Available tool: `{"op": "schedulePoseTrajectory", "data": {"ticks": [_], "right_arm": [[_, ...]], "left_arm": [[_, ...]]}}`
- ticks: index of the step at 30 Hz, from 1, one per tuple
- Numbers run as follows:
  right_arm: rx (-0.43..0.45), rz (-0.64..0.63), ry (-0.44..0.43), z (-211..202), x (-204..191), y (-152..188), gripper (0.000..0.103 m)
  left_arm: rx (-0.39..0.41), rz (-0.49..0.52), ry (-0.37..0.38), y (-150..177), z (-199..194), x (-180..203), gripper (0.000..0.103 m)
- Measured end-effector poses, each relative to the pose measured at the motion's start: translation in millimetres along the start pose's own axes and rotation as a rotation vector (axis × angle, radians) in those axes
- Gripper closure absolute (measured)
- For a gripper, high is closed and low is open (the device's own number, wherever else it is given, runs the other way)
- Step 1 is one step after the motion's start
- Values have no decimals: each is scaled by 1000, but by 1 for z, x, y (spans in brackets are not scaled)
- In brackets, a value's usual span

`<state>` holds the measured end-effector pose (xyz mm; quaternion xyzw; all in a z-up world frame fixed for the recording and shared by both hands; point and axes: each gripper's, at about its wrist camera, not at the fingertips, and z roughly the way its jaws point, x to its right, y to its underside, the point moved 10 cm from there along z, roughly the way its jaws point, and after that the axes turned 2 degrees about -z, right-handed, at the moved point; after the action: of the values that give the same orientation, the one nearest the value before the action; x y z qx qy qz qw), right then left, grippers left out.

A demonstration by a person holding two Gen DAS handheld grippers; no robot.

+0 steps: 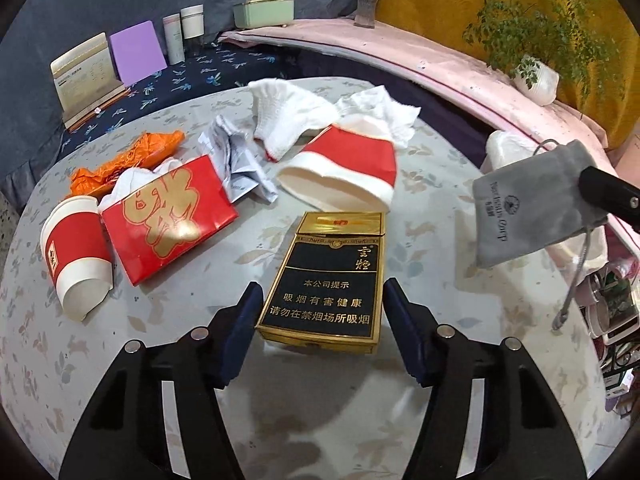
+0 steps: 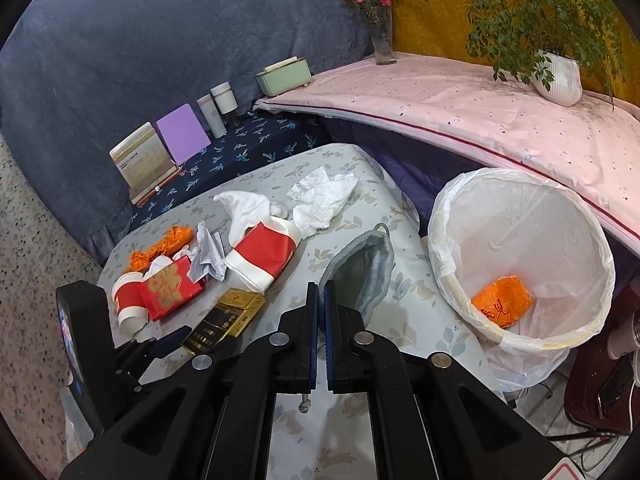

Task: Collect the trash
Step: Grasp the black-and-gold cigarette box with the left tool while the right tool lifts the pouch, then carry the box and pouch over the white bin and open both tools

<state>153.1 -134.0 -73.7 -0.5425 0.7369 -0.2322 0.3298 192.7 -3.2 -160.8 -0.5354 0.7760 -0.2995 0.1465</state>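
Note:
A black and gold cigarette box (image 1: 326,280) lies on the table between the open fingers of my left gripper (image 1: 320,300); it also shows in the right wrist view (image 2: 224,320). My right gripper (image 2: 321,300) is shut on a grey drawstring pouch (image 2: 360,268) and holds it above the table, seen at the right in the left wrist view (image 1: 532,208). A white-lined trash bin (image 2: 520,264) stands at the table's right edge with an orange wrapper (image 2: 502,300) inside.
On the table lie two red and white paper cups (image 1: 76,248) (image 1: 344,168), a red packet (image 1: 168,216), an orange wrapper (image 1: 128,156), crumpled paper (image 1: 236,156) and white tissues (image 1: 376,112). Behind are books, jars, a green box, a vase and a potted plant.

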Motion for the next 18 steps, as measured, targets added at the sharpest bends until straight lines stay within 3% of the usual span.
{"op": "schedulePoseTrajectory", "data": {"ticks": [18], "right_arm": [[83,48,25,-39,38,-17,100]], "left_arm": [[78,71,98,-25,-42,76,53]]}}
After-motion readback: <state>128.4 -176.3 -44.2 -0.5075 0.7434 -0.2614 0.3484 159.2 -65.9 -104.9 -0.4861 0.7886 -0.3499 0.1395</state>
